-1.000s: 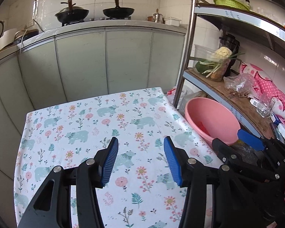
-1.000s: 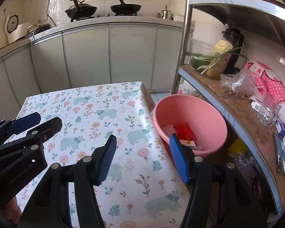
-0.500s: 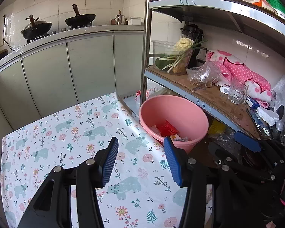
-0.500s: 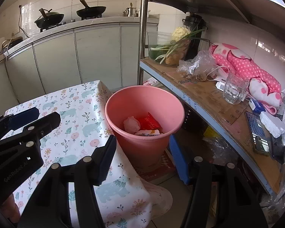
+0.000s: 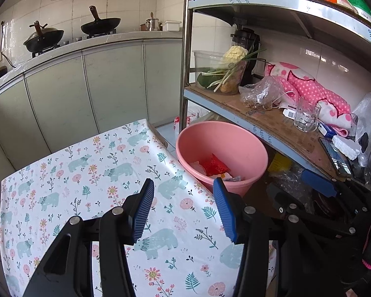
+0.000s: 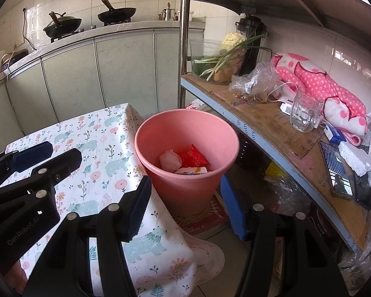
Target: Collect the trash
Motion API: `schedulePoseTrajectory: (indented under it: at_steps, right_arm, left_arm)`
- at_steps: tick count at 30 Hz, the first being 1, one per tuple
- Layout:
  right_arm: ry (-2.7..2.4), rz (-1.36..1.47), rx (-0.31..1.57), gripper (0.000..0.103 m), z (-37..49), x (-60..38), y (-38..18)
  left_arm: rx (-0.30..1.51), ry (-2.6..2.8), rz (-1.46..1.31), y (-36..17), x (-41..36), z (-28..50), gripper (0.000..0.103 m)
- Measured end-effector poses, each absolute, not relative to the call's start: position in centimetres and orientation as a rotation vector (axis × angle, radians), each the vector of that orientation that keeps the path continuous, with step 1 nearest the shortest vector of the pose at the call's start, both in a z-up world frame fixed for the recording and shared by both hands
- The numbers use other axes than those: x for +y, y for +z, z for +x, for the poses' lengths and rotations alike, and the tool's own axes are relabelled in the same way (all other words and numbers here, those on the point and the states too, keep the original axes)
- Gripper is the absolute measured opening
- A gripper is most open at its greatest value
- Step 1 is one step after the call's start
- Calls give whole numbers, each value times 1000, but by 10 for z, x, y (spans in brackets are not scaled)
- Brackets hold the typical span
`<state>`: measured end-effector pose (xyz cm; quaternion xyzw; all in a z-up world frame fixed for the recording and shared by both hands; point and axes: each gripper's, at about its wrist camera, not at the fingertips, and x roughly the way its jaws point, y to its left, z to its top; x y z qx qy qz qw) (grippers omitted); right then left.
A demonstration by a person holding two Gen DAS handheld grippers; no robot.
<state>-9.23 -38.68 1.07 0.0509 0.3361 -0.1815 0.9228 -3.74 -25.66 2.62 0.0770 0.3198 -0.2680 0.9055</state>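
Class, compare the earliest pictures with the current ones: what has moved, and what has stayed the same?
Both cameras swung from the floral tablecloth toward the shelf side; the pink bucket now sits nearer the middle of both views, its trash visible: a red wrapper and a pink ball. Nothing was taken hold of or let go. The left gripper and right gripper stayed open and empty; the bucket stayed put.

Bright daylight, sharp focus, tile glare, fisheye-warped dark corners
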Motion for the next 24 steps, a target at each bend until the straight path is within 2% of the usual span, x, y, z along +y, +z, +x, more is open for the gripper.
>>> schedulePoseTrajectory:
  at_steps: [24]
  right_arm:
    - [-366,99,694,59,-90,-384,7]
  left_arm:
    - [662,-557,157,26,-257,-38,50]
